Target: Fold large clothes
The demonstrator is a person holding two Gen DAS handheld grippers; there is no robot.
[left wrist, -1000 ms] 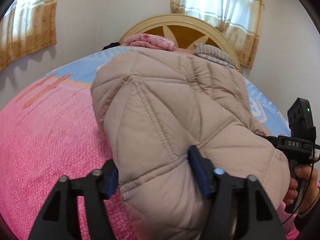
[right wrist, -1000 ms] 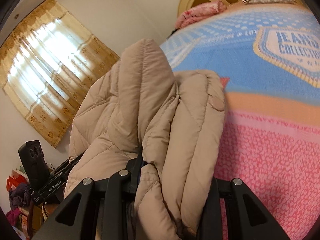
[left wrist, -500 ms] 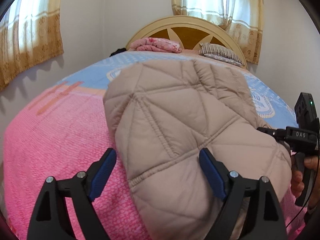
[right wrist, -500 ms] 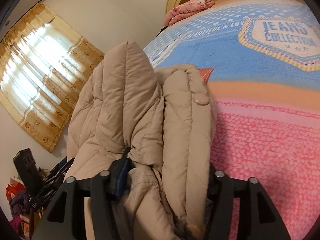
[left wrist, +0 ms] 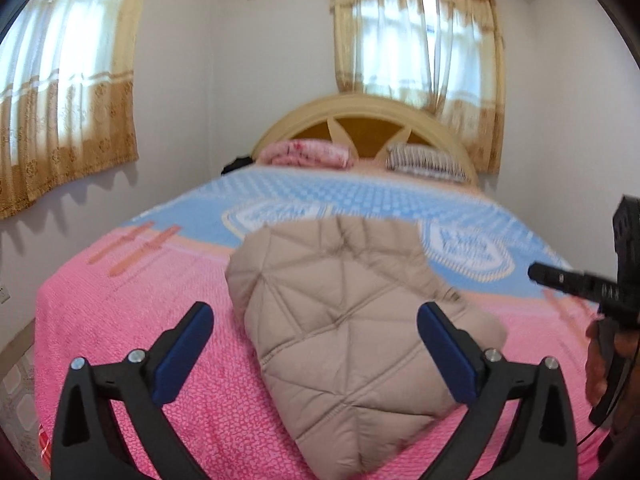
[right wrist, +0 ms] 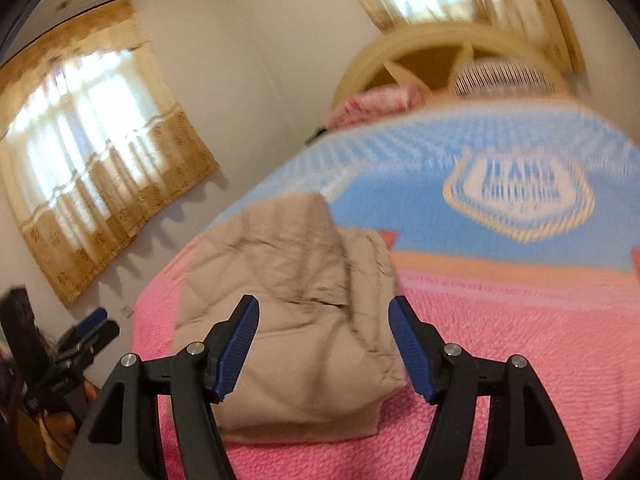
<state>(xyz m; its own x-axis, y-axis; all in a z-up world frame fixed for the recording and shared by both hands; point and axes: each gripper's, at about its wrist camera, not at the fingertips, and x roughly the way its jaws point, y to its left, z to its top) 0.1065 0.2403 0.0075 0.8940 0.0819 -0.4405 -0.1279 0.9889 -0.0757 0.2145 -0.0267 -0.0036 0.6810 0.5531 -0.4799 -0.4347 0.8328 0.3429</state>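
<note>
Your left hand-held gripper (left wrist: 312, 346) stood wide, its two blue pads (left wrist: 182, 354) well apart on either side of the jacket (left wrist: 344, 336) and touching nothing. Your right hand-held gripper (right wrist: 324, 346) was also spread wide with nothing between its fingers, the ribbed blue pads (right wrist: 412, 354) clear of the cloth.

The jacket, a beige quilted one, lay folded into a thick bundle on the pink part of the bed (left wrist: 120, 320), near the foot end. In the left wrist view its far edge reached the line where the pink cover met the blue part. In the right wrist view the jacket (right wrist: 288, 320) showed a flat folded edge at the near side and lay left of the bed's (right wrist: 520, 360) middle; that view was blurred, so the folds were hard to read.

At the head of the bed a pink folded blanket (left wrist: 306, 153) and a striped pillow (left wrist: 426, 162) rested against the rounded wooden headboard (left wrist: 368, 114). Curtains (left wrist: 416, 28) hung over the window behind it, and another curtain (left wrist: 68, 80) covered the window on the left wall.

Your right hand (left wrist: 604, 364) showed at the right edge of the left wrist view, gripping its black handle. In the right wrist view the other gripper (right wrist: 86, 330) appeared at the far left edge, beside the bed.
</note>
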